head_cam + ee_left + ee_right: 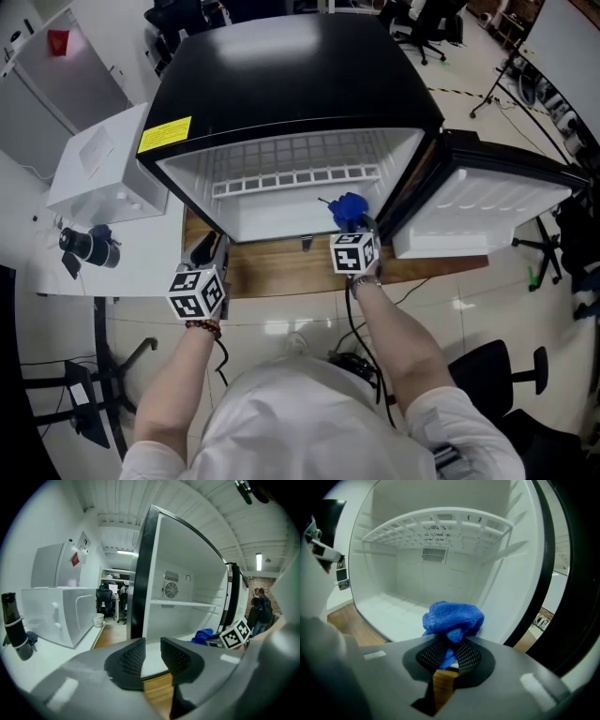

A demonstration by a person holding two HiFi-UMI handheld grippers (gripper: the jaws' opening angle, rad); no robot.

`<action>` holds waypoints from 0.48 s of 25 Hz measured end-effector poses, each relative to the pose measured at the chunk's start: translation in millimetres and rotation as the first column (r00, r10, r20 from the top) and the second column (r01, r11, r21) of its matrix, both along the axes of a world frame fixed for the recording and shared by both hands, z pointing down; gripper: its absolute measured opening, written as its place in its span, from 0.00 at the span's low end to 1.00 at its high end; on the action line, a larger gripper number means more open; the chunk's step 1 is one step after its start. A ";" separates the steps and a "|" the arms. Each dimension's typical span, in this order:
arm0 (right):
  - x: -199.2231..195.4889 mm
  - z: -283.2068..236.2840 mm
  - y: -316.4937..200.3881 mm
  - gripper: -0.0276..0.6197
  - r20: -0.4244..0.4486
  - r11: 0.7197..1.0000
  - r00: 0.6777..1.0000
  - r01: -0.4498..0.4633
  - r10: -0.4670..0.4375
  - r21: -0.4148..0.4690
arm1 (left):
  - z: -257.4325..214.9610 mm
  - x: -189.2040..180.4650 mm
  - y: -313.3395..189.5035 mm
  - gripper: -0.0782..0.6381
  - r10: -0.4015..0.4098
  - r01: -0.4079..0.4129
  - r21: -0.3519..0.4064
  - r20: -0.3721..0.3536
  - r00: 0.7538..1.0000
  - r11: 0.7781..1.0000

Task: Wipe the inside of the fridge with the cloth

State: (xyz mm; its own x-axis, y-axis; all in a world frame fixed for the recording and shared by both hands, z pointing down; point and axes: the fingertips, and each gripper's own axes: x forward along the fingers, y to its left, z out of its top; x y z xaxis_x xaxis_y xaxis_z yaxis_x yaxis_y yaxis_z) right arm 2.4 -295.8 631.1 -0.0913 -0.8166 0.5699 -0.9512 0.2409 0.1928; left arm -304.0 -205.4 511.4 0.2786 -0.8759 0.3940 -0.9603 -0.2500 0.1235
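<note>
A black mini fridge (291,75) stands open on a wooden top, its door (487,211) swung out to the right. Its white inside (408,588) has a wire shelf (436,527) high up. My right gripper (449,653) is shut on a bunched blue cloth (452,618) and holds it at the right front of the fridge floor (272,225); the cloth (349,208) also shows in the head view. My left gripper (152,656) hangs outside the fridge's left front corner, its jaws a little apart with nothing between them. From there the cloth (205,634) is seen by the right gripper's marker cube (236,633).
A white boxy appliance (103,169) sits left of the fridge, with a black bottle (14,625) in front of it and a paper cup (98,619) farther back. The wooden top (281,272) ends just below the fridge. Office chairs and a tripod stand behind.
</note>
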 end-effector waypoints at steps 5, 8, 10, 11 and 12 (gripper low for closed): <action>-16.2 -28.8 11.8 0.12 0.069 0.995 0.995 0.073 -0.078 0.065 | 5.7 40.8 1.7 0.24 0.094 -0.095 -0.026 -0.018 0.995 0.995; -26.5 -49.3 24.4 0.12 0.084 0.986 0.986 0.132 -0.141 0.105 | -3.4 72.5 -1.9 0.25 0.164 -0.165 -0.006 -0.024 0.986 0.986; -30.9 -63.0 35.7 0.12 0.094 0.978 0.980 0.164 -0.176 0.128 | -12.9 93.9 -2.6 0.25 0.208 -0.208 0.018 -0.024 0.978 0.978; -32.4 -70.6 41.8 0.12 0.099 0.974 0.976 0.177 -0.192 0.140 | -18.2 104.1 -2.7 0.25 0.228 -0.227 0.032 -0.022 0.973 0.973; -33.5 -78.5 48.2 0.12 0.104 0.970 0.973 0.190 -0.207 0.152 | -23.9 113.7 -2.8 0.25 0.246 -0.245 0.046 -0.019 0.969 0.968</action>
